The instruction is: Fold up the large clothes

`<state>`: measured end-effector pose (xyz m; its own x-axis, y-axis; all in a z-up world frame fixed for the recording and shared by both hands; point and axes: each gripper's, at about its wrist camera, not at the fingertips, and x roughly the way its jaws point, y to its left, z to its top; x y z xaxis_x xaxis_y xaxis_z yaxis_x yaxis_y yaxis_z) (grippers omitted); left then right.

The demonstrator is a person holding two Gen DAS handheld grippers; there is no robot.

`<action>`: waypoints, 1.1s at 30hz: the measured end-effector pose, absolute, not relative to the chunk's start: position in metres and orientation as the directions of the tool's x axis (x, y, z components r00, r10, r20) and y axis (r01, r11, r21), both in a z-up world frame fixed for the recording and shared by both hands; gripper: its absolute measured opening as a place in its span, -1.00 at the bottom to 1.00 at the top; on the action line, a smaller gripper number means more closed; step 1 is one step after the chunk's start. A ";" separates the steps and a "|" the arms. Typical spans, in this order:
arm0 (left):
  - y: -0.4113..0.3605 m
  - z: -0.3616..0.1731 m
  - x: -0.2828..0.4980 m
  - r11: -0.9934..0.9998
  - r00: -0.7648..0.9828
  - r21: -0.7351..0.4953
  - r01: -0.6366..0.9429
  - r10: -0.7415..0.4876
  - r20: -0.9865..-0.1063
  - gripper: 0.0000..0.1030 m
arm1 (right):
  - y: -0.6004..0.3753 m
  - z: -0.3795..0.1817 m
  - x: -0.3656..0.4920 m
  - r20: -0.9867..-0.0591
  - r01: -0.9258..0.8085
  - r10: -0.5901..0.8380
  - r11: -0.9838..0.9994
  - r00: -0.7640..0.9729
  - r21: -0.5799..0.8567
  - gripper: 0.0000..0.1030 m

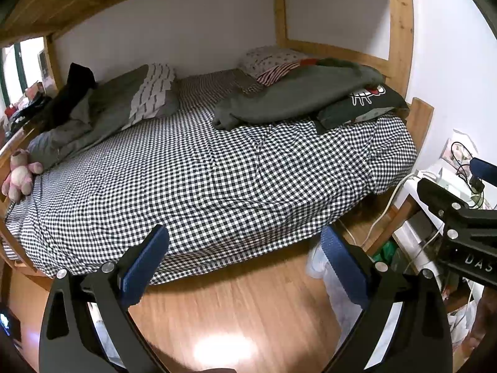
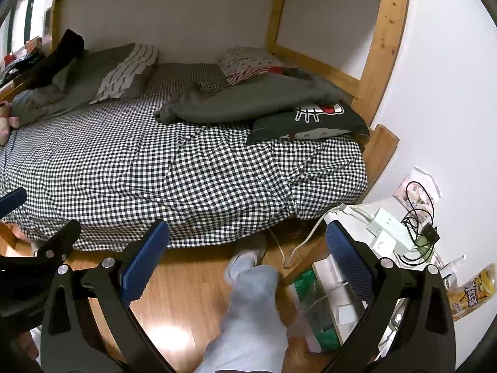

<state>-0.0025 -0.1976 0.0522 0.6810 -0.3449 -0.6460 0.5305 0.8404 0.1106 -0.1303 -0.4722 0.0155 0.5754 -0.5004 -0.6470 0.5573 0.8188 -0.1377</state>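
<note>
Both the left gripper [image 1: 245, 267] and the right gripper [image 2: 248, 264] are held with their ribbed blue pads spread wide apart and empty, low in the frame above a glossy wooden floor [image 1: 236, 310]. The large garment [image 1: 298, 93], a soft, thick grey-green piece, is seen lying rumpled in the upper right of both views, on a wood-framed bed [image 1: 400, 31] covered by a wrinkled black-and-white checked sheet [image 1: 202, 180]. One end is draped over a dark printed pillow [image 1: 363, 102].
</note>
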 end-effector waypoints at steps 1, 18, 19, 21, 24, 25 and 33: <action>-0.197 0.053 -0.003 0.841 0.681 0.109 0.530 -0.346 -0.645 0.87 | -0.472 0.016 -0.130 -0.648 0.556 -0.499 0.820 0.576 -0.137 0.93; -0.196 0.053 -0.004 0.849 0.691 0.123 0.513 -0.324 -0.646 0.87 | -0.468 0.016 -0.133 -0.637 0.555 -0.504 0.820 0.583 -0.141 0.93; -0.196 0.053 -0.004 0.850 0.691 0.123 0.512 -0.323 -0.646 0.87 | -0.467 0.017 -0.133 -0.635 0.557 -0.507 0.818 0.582 -0.143 0.93; -0.195 0.053 -0.004 0.857 0.700 0.131 0.498 -0.308 -0.645 0.87 | -0.468 0.017 -0.133 -0.634 0.558 -0.507 0.818 0.584 -0.140 0.93; -0.195 0.054 -0.005 0.864 0.712 0.138 0.484 -0.297 -0.636 0.87 | -0.468 0.018 -0.134 -0.631 0.560 -0.509 0.817 0.585 -0.139 0.93; -0.194 0.055 -0.005 0.866 0.715 0.139 0.481 -0.295 -0.634 0.87 | -0.469 0.018 -0.135 -0.631 0.561 -0.509 0.816 0.585 -0.138 0.93; -0.194 0.055 -0.005 0.865 0.691 0.103 0.492 -0.316 -0.650 0.87 | -0.472 0.018 -0.136 -0.632 0.564 -0.506 0.816 0.587 -0.130 0.93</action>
